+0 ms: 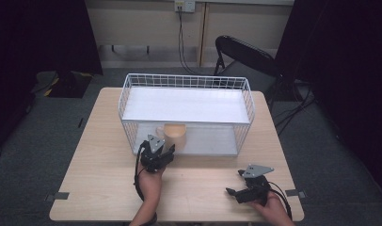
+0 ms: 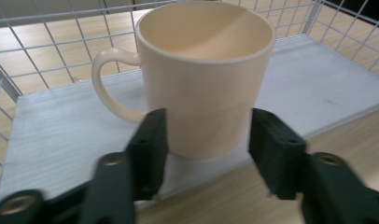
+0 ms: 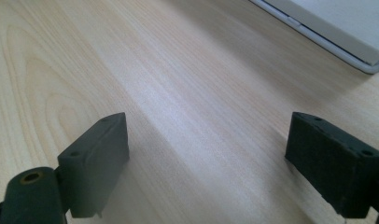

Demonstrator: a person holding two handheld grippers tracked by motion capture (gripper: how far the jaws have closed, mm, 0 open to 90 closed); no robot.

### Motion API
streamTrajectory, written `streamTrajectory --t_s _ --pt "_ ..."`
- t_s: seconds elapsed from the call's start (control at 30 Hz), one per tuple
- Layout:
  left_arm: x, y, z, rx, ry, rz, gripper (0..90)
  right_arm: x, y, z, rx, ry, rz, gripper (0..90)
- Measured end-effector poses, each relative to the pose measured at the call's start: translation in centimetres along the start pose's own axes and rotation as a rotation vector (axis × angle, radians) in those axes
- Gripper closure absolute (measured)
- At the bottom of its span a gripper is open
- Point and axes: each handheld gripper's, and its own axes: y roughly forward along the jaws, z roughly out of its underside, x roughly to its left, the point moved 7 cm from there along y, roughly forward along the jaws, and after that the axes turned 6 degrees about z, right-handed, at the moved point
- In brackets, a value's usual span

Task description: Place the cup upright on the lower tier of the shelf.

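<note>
Nearest the high camera, the person's two hands hold a tool each over the table [image 1: 99,188]: the left tool [image 1: 169,149] reaches into the lower level of a white wire rack [image 1: 187,82], right at a cream mug [image 1: 175,135], while the right tool [image 1: 232,192] rests well apart near the table's front edge. From the left gripper view, the mug [image 2: 204,84] stands upright on the rack's white shelf [image 2: 61,135], handle to the left; the left tool [image 2: 205,133] has its jaws partly open on either side of the base, seemingly not pressing. It looks glazed ceramic: stiff, fairly heavy, slippery and breakable, so a firm squeeze across the body or handle seems wise. From the right gripper view, the right tool [image 3: 208,140] gapes wide, empty, over bare wood.
</note>
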Motion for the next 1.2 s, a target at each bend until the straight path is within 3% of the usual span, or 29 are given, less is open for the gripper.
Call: streamTrajectory --t_s 0.1,0.13,0.2,0.27,0.4,0.47,0.57,0.6,0.67,1.2 --pt "0.1 -0.3 0.1 0.008 0.022 0.014 29.5 0.0 0.0 0.0 0.000 0.000 0.000 12.6" --pt "0.0 -0.4 0.2 0.030 0.011 0.045 27.2 0.0 0.0 0.0 0.000 0.000 0.000 12.6" --pt "0.0 -0.5 0.3 0.043 0.000 0.060 27.6 0.0 0.0 0.0 0.000 0.000 0.000 12.6" --pt "-0.3 -0.7 0.3 0.025 0.001 0.106 25.4 0.0 0.0 0.0 0.000 0.000 0.000 12.6" --pt "-0.4 -1.2 0.2 0.018 -0.002 0.141 21.4 0.0 0.0 0.0 0.000 0.000 0.000 12.6" --pt "-0.3 -1.3 0.2 0.017 -0.010 0.147 21.0 0.0 0.0 0.0 0.000 0.000 0.000 12.6" --pt "-0.2 -1.4 0.5 0.042 0.020 0.137 21.1 0.0 0.0 0.0 0.000 0.000 0.000 12.6" --pt "-0.3 -1.6 0.7 0.043 0.034 0.167 19.5 0.0 0.0 0.0 0.000 0.000 0.000 12.6" --pt "-0.3 -1.8 0.7 0.041 0.037 0.179 19.1 0.0 0.0 0.0 0.000 0.000 -0.001 12.6" --pt "1.1 -4.1 1.7 0.060 0.063 0.234 19.9 0.0 0.0 0.0 0.001 -0.002 -0.003 12.5"
